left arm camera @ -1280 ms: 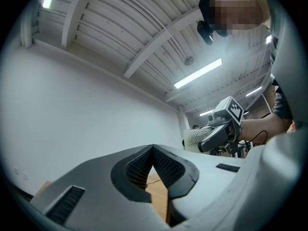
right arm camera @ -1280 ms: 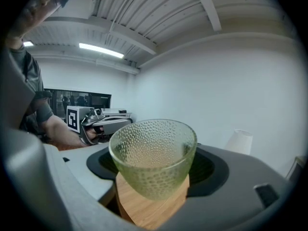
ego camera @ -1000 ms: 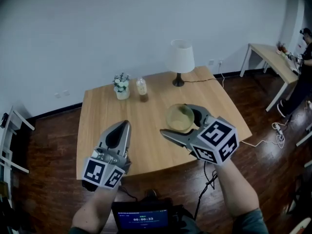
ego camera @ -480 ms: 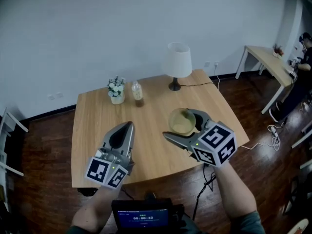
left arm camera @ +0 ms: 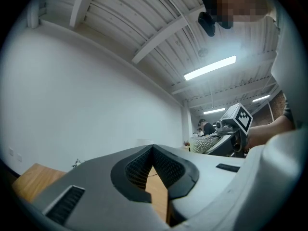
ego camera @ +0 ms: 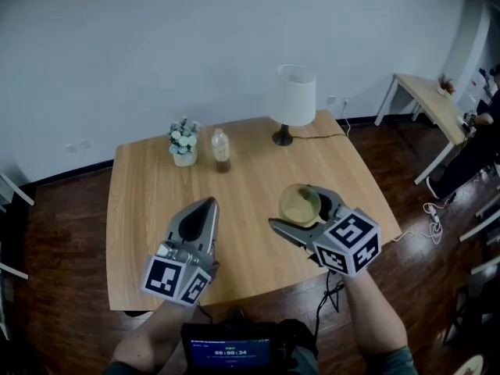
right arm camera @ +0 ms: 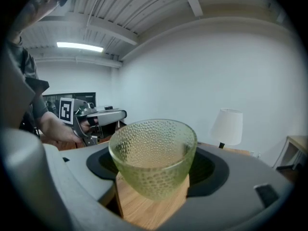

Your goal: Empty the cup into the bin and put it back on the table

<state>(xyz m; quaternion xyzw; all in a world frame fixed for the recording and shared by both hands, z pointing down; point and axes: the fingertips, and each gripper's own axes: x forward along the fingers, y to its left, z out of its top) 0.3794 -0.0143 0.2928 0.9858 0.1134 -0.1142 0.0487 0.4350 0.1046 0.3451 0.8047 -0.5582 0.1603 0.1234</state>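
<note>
A pale green dimpled glass cup (ego camera: 301, 203) is upright between the jaws of my right gripper (ego camera: 291, 206), which is shut on its sides over the front right part of the wooden table (ego camera: 148, 201). In the right gripper view the cup (right arm camera: 154, 155) looks empty, with wood showing under it; I cannot tell whether it touches the table. My right gripper (right arm camera: 156, 170) holds it level. My left gripper (ego camera: 206, 206) hovers over the table's front middle, to the cup's left, jaws shut on nothing. In the left gripper view its fingertips (left arm camera: 153, 152) meet.
At the table's far edge stand a white-shaded lamp (ego camera: 293, 100), a small bottle (ego camera: 222, 147) and a vase of flowers (ego camera: 183, 143). A second table (ego camera: 430, 100) is at the far right, with cables on the dark wood floor. A screen device (ego camera: 226, 354) sits below my arms.
Both grippers have sunk a little toward the table and drifted forward over it. The cup has stayed in the right gripper. The left jaws have stayed shut.
</note>
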